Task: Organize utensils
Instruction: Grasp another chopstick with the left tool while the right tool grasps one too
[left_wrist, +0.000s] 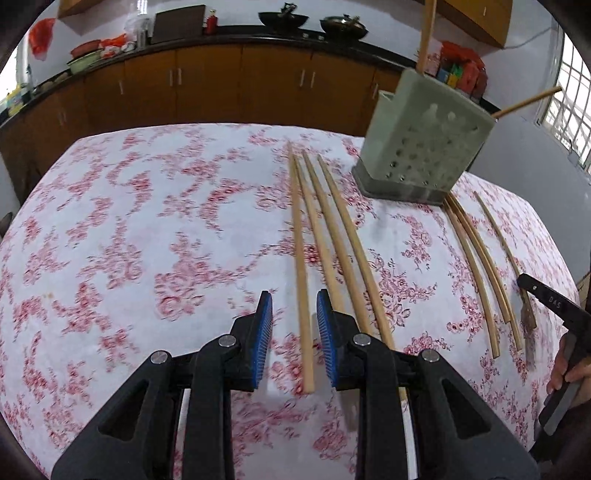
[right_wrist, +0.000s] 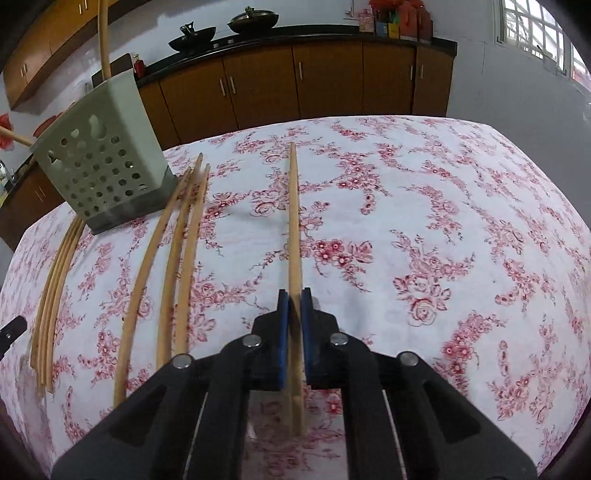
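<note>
From the left wrist view, the left gripper (left_wrist: 294, 308) hangs low over the floral-clothed worktop (left_wrist: 147, 236), blue pads apart, straddling a pale wooden chopstick (left_wrist: 301, 266) without pressing it. Three more chopsticks (left_wrist: 340, 243) lie just beside it, and the grey-green perforated plastic utensil holder (left_wrist: 424, 144) stands beyond, a stick poking from its top.

Over to the right wrist view: the right gripper (right_wrist: 294, 295) is clamped on a single wooden chopstick (right_wrist: 293, 221) lying on the cloth. The other loose sticks (right_wrist: 177, 258) lie to its left, near the holder.
</note>
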